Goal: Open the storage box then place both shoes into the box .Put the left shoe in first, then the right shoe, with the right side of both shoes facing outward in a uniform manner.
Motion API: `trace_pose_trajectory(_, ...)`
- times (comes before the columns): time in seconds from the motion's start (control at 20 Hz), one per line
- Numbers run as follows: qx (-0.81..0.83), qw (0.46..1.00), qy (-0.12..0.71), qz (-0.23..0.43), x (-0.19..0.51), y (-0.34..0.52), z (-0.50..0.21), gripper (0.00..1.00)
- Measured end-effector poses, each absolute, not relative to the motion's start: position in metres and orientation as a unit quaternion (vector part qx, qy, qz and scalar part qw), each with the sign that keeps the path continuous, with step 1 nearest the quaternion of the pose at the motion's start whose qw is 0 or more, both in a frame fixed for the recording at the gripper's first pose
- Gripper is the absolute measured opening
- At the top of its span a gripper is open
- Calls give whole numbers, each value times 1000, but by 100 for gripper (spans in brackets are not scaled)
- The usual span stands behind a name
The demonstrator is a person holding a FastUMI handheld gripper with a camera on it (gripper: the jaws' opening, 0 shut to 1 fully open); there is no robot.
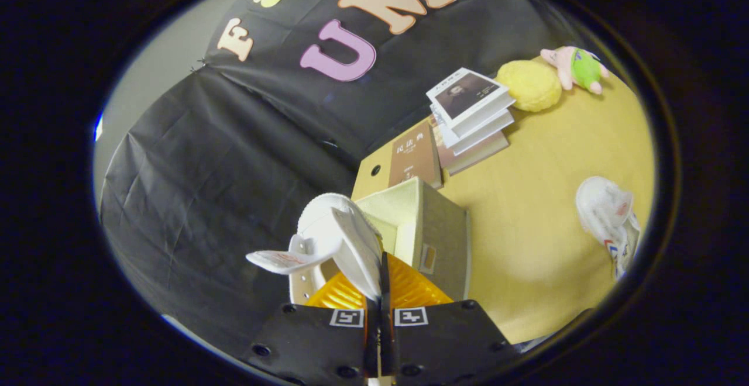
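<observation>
Claw [380,281] sat nearly closed, both fingers pinching a thin part of the white shoe [333,234], likely the collar or tongue edge; the exact part couldn't be resolved. Shoe hung off the fingertips, tilted, just short of the storage box [436,234]. Box stood open on the counter [526,245], pale lining visible inside, lid not made out.

Second shoe [608,219] lay on its side well apart on the counter, past the box. By the task order the held one should have been the left shoe, though the frame didn't confirm that.

Handling read: light sneaker, soft fabric upper, stiffer sole. Pinch on soft fabric meant the shoe could swing or rotate about the grip, so orientation on release looked loose. Slip risk seemed low, fabric not slick. Not fragile. Better hold for the other shoe was probably the heel collar, sole hanging down, so it would drop in aligned.

Books [468,111] and plush toys [529,85] sat beyond the box, clear of the path.
</observation>
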State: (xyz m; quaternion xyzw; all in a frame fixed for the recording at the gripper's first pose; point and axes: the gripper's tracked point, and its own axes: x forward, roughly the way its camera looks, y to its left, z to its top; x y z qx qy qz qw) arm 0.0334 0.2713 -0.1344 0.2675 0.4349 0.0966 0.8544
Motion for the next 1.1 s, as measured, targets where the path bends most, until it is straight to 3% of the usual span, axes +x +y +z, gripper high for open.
trace_pose_trajectory(0.5, 218, 824, 523, -32, 71, 311, -190, 5)
trace_pose_trajectory(0.9, 222, 833, 489, -132, 87, 332, -214, 5)
trace_pose_trajectory(1.1, 233, 831, 485, -142, 76, 353, -226, 7)
